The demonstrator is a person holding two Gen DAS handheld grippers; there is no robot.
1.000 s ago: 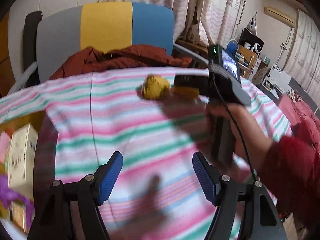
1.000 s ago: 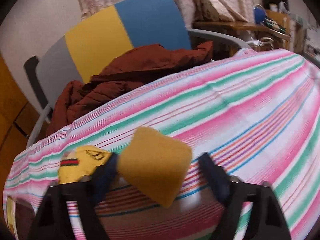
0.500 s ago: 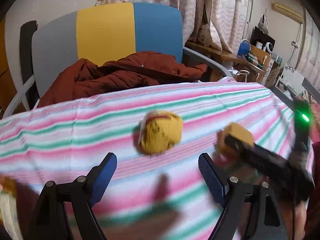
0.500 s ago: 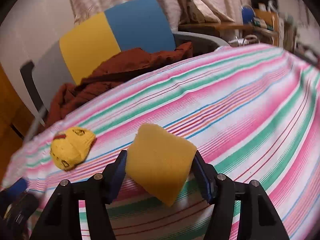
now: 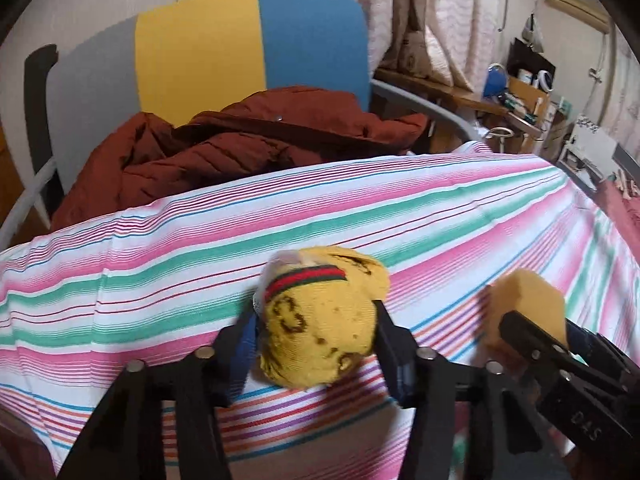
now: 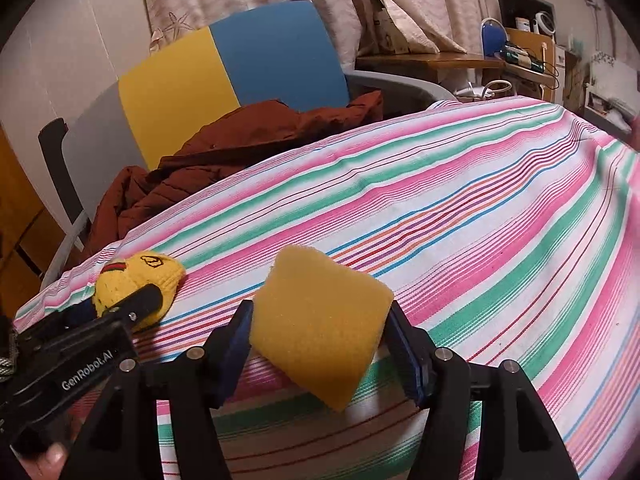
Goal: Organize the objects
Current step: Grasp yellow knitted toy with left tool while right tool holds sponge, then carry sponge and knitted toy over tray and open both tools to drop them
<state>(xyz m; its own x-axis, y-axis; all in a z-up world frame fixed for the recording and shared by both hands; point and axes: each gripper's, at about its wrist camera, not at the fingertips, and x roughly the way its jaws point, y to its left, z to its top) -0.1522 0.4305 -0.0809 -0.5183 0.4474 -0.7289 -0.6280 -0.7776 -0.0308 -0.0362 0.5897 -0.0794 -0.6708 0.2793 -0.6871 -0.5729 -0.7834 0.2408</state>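
Your left gripper has just been closing on the soft yellow knitted sock ball low in the middle, and your right gripper holds the squashy yellow sponge block, so either could slip out if you lift fast.

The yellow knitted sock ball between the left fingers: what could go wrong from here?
The left gripper has just been closing on the sock ball, which is soft and round, so it may squeeze out. The right gripper holds the sponge close by; the two grippers could bump.
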